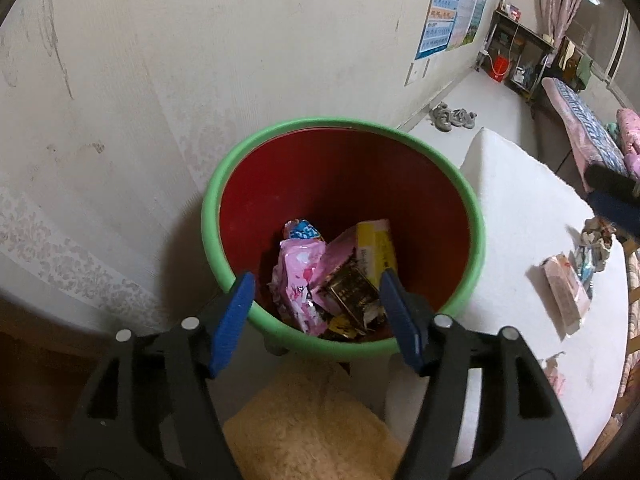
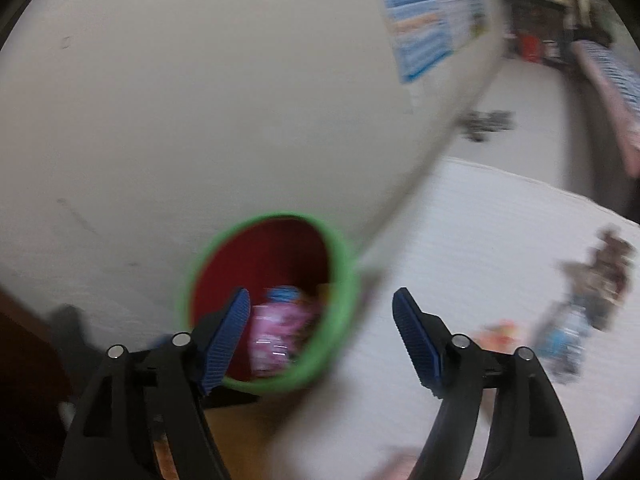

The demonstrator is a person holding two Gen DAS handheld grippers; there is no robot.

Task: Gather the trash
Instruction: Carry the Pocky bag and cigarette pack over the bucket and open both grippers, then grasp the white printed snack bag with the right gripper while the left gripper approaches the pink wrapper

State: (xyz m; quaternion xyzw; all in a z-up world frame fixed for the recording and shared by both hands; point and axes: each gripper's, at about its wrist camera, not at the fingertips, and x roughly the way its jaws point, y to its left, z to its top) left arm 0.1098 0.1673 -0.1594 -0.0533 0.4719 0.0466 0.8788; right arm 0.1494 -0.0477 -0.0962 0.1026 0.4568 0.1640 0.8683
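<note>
A red bin with a green rim (image 1: pixel 476 216) stands against the wall, left of a white table (image 1: pixel 520 200). It holds pink wrappers (image 1: pixel 296 276), a yellow box (image 1: pixel 378 248) and a dark gold packet (image 1: pixel 352 292). My left gripper (image 1: pixel 316 284) is open and empty above the bin's near rim. On the table lie a pink packet (image 1: pixel 566 296) and crumpled wrappers (image 1: pixel 596 244). The right wrist view is blurred: my right gripper (image 2: pixel 322 300) is open and empty, above the table edge beside the bin (image 2: pixel 344 280). Blurred trash (image 2: pixel 568 328) lies to its right.
A beige fuzzy cushion (image 1: pixel 304 428) sits below the bin. The right gripper's blue finger (image 1: pixel 612 204) shows at the right edge of the left wrist view. Shoes (image 1: pixel 452 116) lie on the floor by the wall. A shelf (image 1: pixel 516 52) and bed (image 1: pixel 588 128) stand far back.
</note>
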